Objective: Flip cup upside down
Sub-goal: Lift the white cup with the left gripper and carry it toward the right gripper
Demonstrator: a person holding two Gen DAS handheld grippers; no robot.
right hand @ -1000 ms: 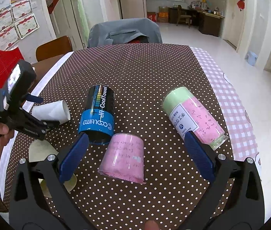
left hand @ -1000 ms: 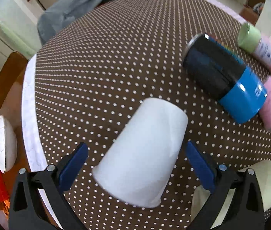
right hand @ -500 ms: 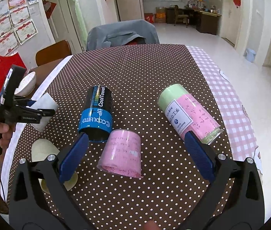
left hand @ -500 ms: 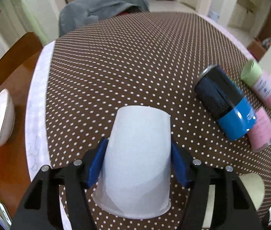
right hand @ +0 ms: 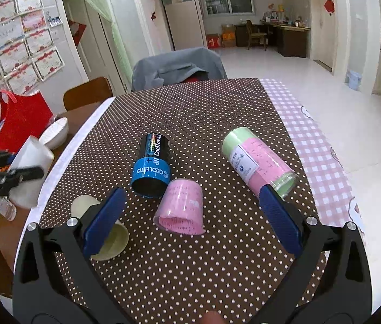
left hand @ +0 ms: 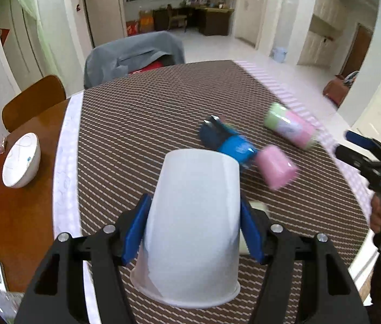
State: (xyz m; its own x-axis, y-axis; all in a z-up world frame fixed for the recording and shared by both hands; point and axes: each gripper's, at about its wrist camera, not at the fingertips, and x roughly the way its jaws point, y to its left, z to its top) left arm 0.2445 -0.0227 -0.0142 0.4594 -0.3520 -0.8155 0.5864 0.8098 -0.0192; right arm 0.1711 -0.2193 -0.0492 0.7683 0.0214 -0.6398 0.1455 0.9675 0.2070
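Observation:
My left gripper (left hand: 194, 226) is shut on a white paper cup (left hand: 193, 224), its blue pads pressing both sides. The cup is held off the dotted brown tablecloth (left hand: 136, 129), closed base pointing away from me and open rim toward the camera. In the right wrist view the same cup (right hand: 32, 159) hangs at the far left over the table's edge, in the left gripper (right hand: 15, 172). My right gripper (right hand: 190, 216) is open and empty above the table's front, over a pink cup (right hand: 182, 205) lying on its side.
A black-and-blue can (right hand: 151, 164), a green-and-pink cylinder (right hand: 258, 162) and a cream cup (right hand: 101, 232) lie on the cloth. A white bowl (left hand: 20, 159) sits on the bare wood at left. A grey-draped chair (right hand: 177, 64) stands behind the table.
My left gripper closed on the white cup, then lifted and tilted it up, so the view swung from the tabletop to the room. The right gripper has barely moved.

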